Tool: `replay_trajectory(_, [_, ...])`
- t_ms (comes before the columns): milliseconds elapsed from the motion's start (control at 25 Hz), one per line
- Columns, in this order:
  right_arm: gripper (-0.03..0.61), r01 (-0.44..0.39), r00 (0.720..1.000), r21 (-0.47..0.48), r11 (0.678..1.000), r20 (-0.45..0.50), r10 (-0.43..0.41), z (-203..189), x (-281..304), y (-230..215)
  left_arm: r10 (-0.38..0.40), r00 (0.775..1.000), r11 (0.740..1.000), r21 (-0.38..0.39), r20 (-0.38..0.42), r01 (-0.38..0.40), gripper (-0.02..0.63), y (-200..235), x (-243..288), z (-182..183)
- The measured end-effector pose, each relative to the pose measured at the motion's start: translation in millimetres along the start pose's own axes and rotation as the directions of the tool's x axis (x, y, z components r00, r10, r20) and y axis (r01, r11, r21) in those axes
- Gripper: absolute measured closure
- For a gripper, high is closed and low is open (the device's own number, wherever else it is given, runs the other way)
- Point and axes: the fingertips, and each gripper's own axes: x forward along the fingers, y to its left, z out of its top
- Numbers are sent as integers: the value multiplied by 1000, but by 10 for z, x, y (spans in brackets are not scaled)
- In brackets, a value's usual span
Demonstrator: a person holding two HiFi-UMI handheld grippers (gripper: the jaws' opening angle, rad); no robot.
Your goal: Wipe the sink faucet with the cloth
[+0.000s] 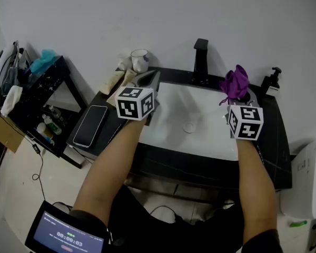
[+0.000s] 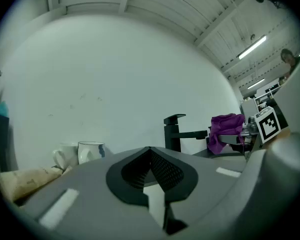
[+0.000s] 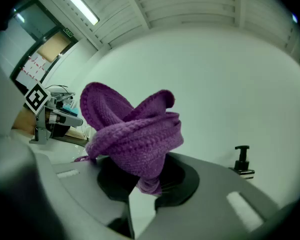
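A black faucet (image 1: 200, 60) stands at the back of the white sink (image 1: 174, 117); it also shows in the left gripper view as the faucet (image 2: 176, 132). My right gripper (image 1: 237, 95) is shut on a bunched purple cloth (image 1: 235, 83), held over the sink's right rear, to the right of the faucet. In the right gripper view the cloth (image 3: 132, 131) bulges up out of the jaws. My left gripper (image 1: 147, 80) hovers at the sink's left rear edge, shut with nothing in it; its closed tip (image 2: 151, 151) points toward the wall.
White mugs (image 1: 139, 60) and a tube lie at the counter's back left. A phone (image 1: 90, 125) rests on the left counter. A black soap pump (image 1: 270, 81) stands at the right rear. A black shelf (image 1: 37, 99) of toiletries stands to the left.
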Motion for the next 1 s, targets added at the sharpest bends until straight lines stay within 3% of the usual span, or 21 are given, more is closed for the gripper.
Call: replay_trajectory(1000, [509, 6, 1000, 5, 1000, 8, -6, -19, 13, 3, -26, 1000, 999, 19, 16, 26, 597, -36, 83, 62])
